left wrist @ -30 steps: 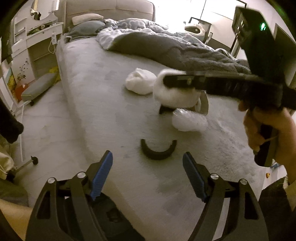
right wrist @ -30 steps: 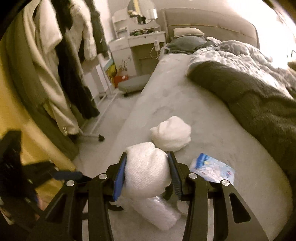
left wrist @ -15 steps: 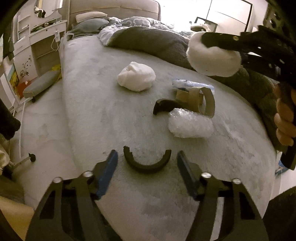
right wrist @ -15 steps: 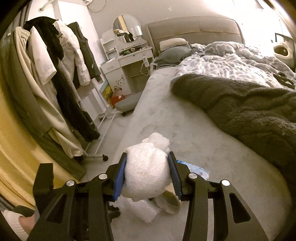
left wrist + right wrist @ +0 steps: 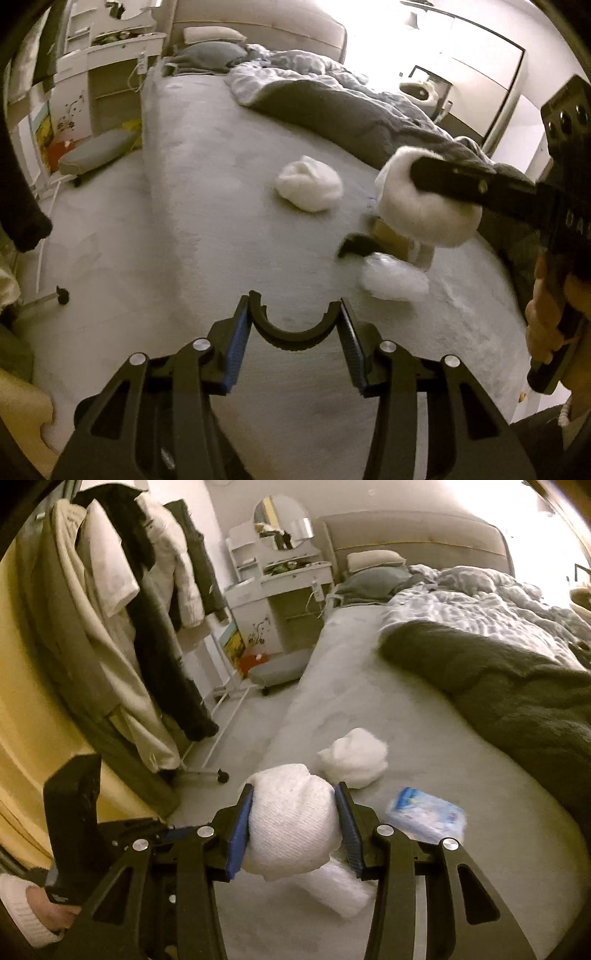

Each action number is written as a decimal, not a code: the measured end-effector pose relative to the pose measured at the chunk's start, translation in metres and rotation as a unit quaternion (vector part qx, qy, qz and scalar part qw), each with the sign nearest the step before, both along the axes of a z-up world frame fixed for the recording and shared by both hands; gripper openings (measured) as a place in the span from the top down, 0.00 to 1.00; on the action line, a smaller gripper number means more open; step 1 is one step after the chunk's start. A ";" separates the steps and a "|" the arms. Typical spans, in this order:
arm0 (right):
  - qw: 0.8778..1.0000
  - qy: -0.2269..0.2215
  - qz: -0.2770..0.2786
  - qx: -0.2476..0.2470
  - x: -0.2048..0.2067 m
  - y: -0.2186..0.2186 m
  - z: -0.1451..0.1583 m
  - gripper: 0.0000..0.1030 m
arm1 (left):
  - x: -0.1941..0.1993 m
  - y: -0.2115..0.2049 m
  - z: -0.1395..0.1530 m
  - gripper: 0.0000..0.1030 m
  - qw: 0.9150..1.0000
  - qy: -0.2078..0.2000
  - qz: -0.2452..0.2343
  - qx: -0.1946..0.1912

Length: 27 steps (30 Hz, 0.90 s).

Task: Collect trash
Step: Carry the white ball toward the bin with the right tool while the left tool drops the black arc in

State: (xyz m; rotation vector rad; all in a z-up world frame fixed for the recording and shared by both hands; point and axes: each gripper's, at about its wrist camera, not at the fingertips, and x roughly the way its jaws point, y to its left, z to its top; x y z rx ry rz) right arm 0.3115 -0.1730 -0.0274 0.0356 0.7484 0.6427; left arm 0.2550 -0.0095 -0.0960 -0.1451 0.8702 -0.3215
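Grey bedding covers a wide bed [image 5: 207, 206] in a dim bedroom, with a rumpled dark blanket [image 5: 517, 701] pushed toward the far side and a white dressing table [image 5: 280, 576] with an arched mirror by the headboard. Coats hang on a rack [image 5: 147, 627] to the left of the bed. Your left gripper [image 5: 294, 328] has just been closing, and its blue-padded tongs now press on the two ends of a black half-ring of plastic [image 5: 294, 332], its curve facing you, low over the bedding. Your right gripper [image 5: 294, 829] is clamped on a white wadded cloth ball [image 5: 291, 827], which bulges out between its pads above the bed. Scattered on the bed beyond lie more trash: a second white wad [image 5: 308, 182], a clear crinkled plastic bag [image 5: 395, 280], a dark curved scrap [image 5: 356, 245] beside a brown cardboard piece [image 5: 391, 236], and a blue and white printed packet [image 5: 424, 814] whose lettering is too blurred to read. Pale letters on the side of your right gripper's black body are cut off at the edge of the left view and cannot be read as a word. Your right hand [image 5: 550, 317] wraps the handle at the right edge of that view.
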 end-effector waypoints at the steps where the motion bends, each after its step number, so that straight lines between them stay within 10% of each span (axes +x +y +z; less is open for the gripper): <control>1: 1.000 0.001 0.004 0.001 0.001 0.007 -0.001 0.57 | 0.000 0.006 0.000 0.53 1.000 0.006 0.006 0.000; 27: 0.987 0.066 0.126 -0.074 -0.029 0.194 -0.054 0.57 | -0.041 0.143 -0.101 0.52 0.983 0.154 0.083 0.062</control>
